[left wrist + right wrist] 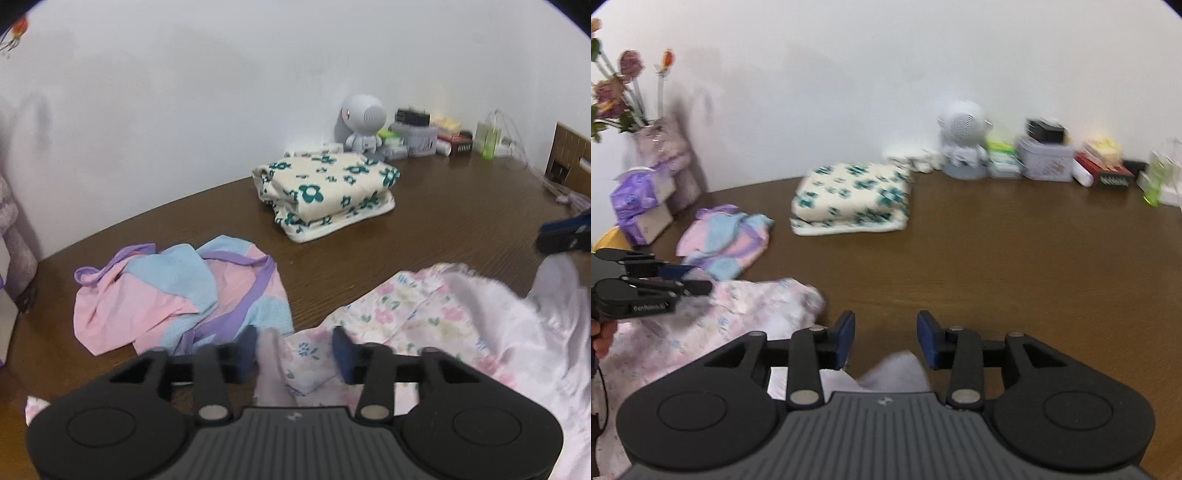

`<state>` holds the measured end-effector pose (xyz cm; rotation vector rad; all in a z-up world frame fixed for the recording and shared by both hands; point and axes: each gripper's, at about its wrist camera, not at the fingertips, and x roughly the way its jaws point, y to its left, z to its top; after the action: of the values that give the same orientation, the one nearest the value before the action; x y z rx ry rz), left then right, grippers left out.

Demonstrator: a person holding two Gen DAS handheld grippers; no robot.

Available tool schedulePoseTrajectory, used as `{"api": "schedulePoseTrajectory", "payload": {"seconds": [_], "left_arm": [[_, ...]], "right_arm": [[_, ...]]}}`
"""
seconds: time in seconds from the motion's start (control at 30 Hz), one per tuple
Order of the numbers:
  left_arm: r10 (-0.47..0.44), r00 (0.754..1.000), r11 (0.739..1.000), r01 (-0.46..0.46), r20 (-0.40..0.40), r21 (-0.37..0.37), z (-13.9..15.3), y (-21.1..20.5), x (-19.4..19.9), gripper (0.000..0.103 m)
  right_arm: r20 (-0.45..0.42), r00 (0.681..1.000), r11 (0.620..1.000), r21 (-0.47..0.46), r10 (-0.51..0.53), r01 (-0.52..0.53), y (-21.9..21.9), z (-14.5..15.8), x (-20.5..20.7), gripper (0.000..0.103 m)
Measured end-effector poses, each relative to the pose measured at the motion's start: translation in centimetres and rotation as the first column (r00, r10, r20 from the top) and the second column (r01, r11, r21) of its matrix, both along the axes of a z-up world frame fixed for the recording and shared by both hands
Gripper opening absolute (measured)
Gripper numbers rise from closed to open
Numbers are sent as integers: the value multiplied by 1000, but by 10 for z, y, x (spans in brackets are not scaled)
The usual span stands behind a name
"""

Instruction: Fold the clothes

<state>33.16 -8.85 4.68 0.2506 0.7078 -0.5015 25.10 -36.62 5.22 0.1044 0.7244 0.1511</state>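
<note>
Left wrist view gives you the brown table first, running back to the white wall; nearest you lies the pale floral garment, rumpled and spread across the front right, its edge reaching under both tools; to its left, just apart from it, sits the crumpled pink, blue and purple garment; behind both, well apart, rests the folded cream cloth with teal flowers, already stacked square; against the wall behind that stand a small white robot figure and a row of boxes; in the right wrist view a vase of flowers and a purple tissue pack crowd the far left corner. Your left gripper has its fingers apart, a fold of pale cloth standing loose between them, pressed by neither pad; your right gripper is likewise parted, a white peak of cloth below the gap, untouched.
</note>
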Motion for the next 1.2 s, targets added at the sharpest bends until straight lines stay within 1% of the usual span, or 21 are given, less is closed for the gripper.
{"api": "schedulePoseTrajectory", "payload": {"seconds": [0.1,0.17,0.27,0.3,0.43,0.5,0.53,0.57,0.6,0.63,0.7,0.77,0.87,0.93,1.03,1.13,1.2], "left_arm": [[17,1000,999,-18,-24,-39,4,4,-1,46],[27,999,998,-29,-43,-57,3,7,0,46],[41,997,997,-46,-70,-68,-4,11,4,46],[42,996,996,-48,-76,-71,-7,12,5,46],[50,994,995,-58,-96,-82,-15,15,10,45],[53,993,994,-63,-106,-91,-19,16,12,44],[54,992,993,-65,-111,-96,-21,17,14,39],[49,992,993,-61,-117,-101,-22,17,15,25],[43,991,993,-57,-124,-106,-23,17,15,17],[35,991,993,-48,-126,-107,-24,17,16,6],[20,995,995,-30,-96,-97,-23,16,13,4],[7,998,997,-12,-59,-81,-19,15,10,3],[3,999,997,-6,-37,-77,-14,13,12,3],[4,1000,997,-5,-21,-73,-11,10,14,3],[14,1000,997,-14,-7,-72,-11,6,21,3],[32,999,997,-33,-5,-68,-15,2,29,5],[46,999,997,-46,-12,-67,-21,0,35,5]], "right_arm": [[-35,998,999,7,50,-50,14,-4,18,38],[-66,996,998,33,58,-56,19,-12,30,38],[-124,991,984,173,57,-35,15,-27,49,36],[-137,989,979,202,53,-24,15,-30,53,35],[-164,986,979,203,40,-6,18,-41,61,35],[-177,983,984,180,44,-12,21,-44,62,27],[-182,982,986,167,47,-16,23,-45,63,25],[-186,981,988,153,53,-25,25,-45,64,19],[-189,980,990,132,62,-37,28,-46,64,12],[-192,979,993,110,70,-50,31,-46,64,10],[-182,980,996,47,82,-74,37,-43,65,3],[-163,982,995,-29,94,-100,44,-38,65,1],[-118,989,982,-156,92,-110,51,-27,67,1],[-75,994,958,-268,85,-102,58,-19,69,1],[-36,994,919,-379,104,-109,67,-13,75,1],[-28,993,878,-463,117,-117,75,-18,83,1],[-34,992,862,-492,121,-122,78,-25,88,1]]}}
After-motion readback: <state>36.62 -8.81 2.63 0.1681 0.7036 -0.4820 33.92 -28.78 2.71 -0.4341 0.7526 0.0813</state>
